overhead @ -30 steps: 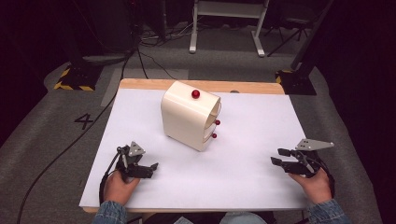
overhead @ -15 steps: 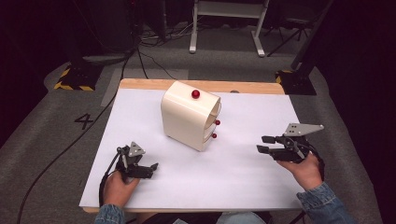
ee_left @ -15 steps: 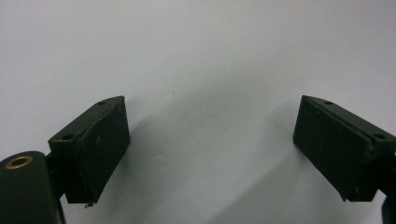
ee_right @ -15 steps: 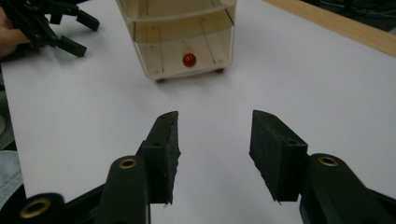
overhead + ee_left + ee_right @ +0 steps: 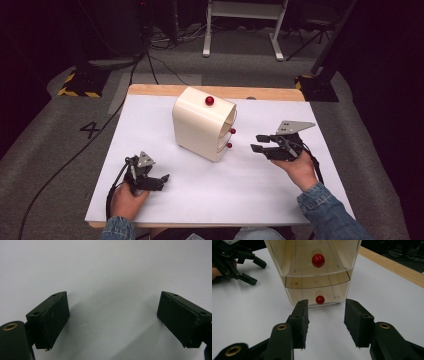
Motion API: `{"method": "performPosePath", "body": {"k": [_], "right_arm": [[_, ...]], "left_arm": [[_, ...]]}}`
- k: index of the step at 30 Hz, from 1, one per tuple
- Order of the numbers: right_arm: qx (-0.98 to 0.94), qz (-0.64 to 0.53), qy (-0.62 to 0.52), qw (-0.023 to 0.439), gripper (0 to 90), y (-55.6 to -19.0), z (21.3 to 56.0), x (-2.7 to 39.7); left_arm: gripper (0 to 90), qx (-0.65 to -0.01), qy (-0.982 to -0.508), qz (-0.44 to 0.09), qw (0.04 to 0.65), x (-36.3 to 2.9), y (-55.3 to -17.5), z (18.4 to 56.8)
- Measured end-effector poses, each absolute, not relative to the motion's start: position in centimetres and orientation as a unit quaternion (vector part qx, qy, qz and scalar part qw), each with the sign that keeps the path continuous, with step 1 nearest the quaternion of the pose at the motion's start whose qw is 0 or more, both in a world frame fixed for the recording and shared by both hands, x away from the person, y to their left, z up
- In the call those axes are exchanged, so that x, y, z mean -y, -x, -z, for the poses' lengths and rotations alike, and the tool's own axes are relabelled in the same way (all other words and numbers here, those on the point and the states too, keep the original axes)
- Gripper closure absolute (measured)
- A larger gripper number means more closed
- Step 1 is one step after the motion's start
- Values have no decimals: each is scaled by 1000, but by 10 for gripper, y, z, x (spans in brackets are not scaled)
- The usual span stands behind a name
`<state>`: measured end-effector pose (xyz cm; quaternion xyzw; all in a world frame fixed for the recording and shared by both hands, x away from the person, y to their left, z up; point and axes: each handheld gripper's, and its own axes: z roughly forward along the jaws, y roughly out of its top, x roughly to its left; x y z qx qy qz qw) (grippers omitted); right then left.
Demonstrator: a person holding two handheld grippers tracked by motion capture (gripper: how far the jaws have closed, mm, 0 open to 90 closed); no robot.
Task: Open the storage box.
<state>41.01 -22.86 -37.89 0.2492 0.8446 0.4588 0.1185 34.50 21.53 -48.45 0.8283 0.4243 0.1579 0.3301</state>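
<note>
Red lower knob [image 5: 320, 299] of the drawer unit [image 5: 200, 125], standing mid-table, was seen straight ahead of the right tool [image 5: 325, 322], whose jaws had just been closing, nothing between. The left tool [image 5: 150, 179] was kept open, farther away.

Cream plastic drawer cabinet [image 5: 317, 272] cut off by the right gripper view's top edge; its upper part unseen.
</note>
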Motion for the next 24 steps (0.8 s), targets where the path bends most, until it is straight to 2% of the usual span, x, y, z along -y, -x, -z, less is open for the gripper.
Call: {"method": "performPosePath", "body": {"k": [17, 24], "right_arm": [[-844, -474, -236, 81, 546, -443, 429, 193], [-849, -470, -230, 72, 613, -449, 447, 179]], "left_arm": [[109, -423, -829, -160, 330, -215, -346, 485], [108, -422, -829, -161, 330, -215, -346, 485]]}}
